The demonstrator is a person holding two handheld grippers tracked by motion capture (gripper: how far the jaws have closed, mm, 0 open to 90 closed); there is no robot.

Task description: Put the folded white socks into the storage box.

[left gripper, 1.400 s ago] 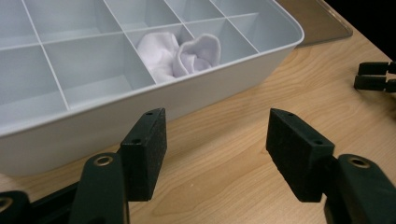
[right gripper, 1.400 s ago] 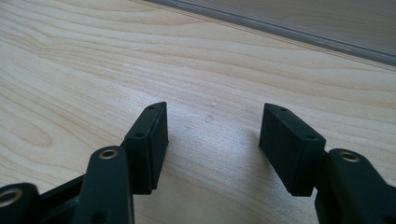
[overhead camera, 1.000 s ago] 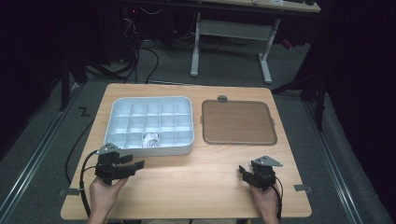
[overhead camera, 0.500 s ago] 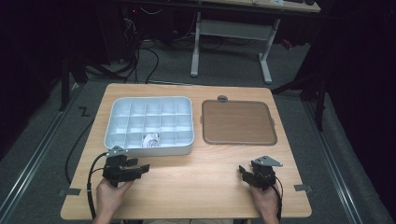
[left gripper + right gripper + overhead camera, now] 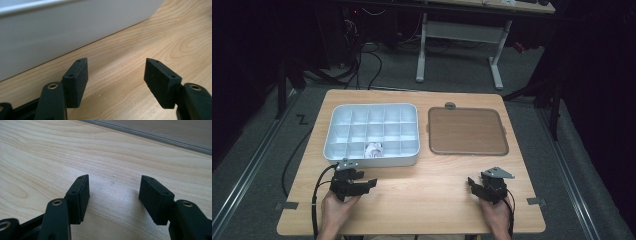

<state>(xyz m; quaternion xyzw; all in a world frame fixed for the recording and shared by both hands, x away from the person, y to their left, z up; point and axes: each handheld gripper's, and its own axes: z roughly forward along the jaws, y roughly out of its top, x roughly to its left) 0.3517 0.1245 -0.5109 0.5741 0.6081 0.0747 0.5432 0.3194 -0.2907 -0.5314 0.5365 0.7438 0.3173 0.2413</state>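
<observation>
The left gripper [image 5: 371,183] has been lowered toward six o'clock of the tray [image 5: 331,150]; fingers [image 5: 77,77] released, nothing grasped.

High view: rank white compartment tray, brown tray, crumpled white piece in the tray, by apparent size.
1. white compartment tray, slightly larger, though the margin is small
2. brown tray
3. crumpled white piece, far smaller, inside one front-row compartment

Smooth white plastic organizer box [image 5: 371,134] on matt light-wood table [image 5: 427,200].

bright lit table [image 5: 422,195], dark surroundings, sharp close-ups
</observation>
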